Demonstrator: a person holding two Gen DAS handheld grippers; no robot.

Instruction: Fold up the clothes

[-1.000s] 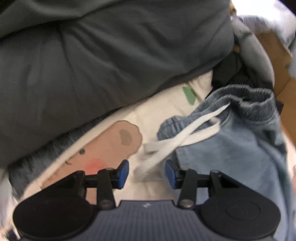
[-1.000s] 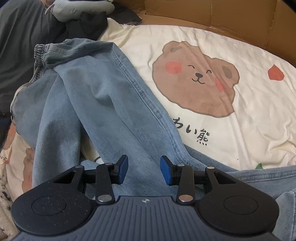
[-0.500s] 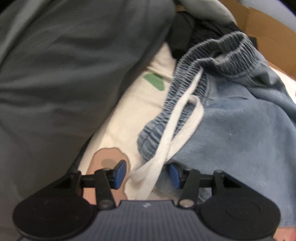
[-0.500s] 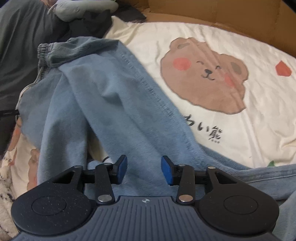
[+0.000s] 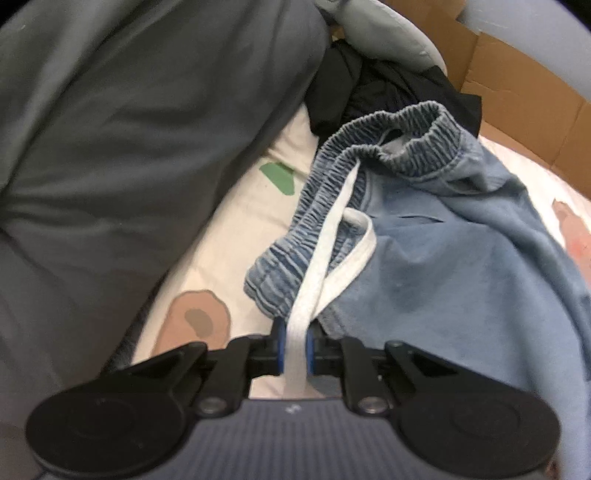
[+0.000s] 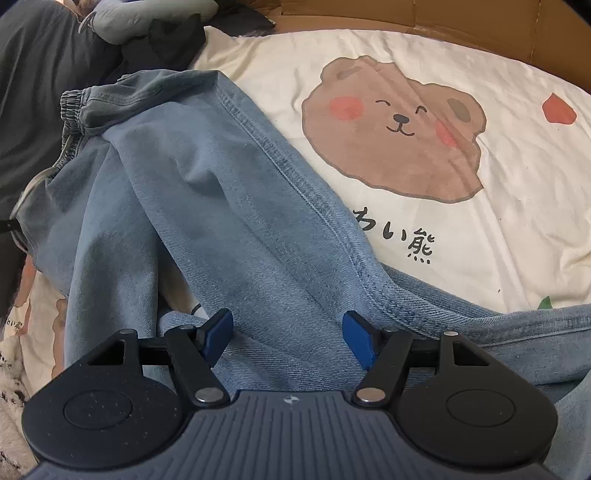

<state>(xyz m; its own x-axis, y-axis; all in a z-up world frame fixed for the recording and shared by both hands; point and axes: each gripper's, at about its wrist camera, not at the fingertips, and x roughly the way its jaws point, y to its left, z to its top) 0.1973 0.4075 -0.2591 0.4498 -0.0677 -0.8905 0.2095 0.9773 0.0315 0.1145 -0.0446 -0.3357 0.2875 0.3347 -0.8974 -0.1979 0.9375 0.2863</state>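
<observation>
At upper right of your right wrist view lies a cream sheet (image 6: 424, 236) printed with a brown bear face (image 6: 391, 129) and dark characters (image 6: 402, 240). Brown cardboard (image 6: 406, 14) borders its top edge. In your left wrist view, a grey duvet (image 5: 122, 147) fills the left half.

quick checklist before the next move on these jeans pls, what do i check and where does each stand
1. Left tongs grip the waist: not ok, they are closing on the white drawstring only.
2. Waistband free of the black garment: cannot tell, they sit close.
3. Right tongs grip: not ok, opening over the jeans leg, pads not pressing it.
4. Jeans flat: not ok, legs twisted and overlapping.
5. Room on the bear sheet: ok.
</observation>
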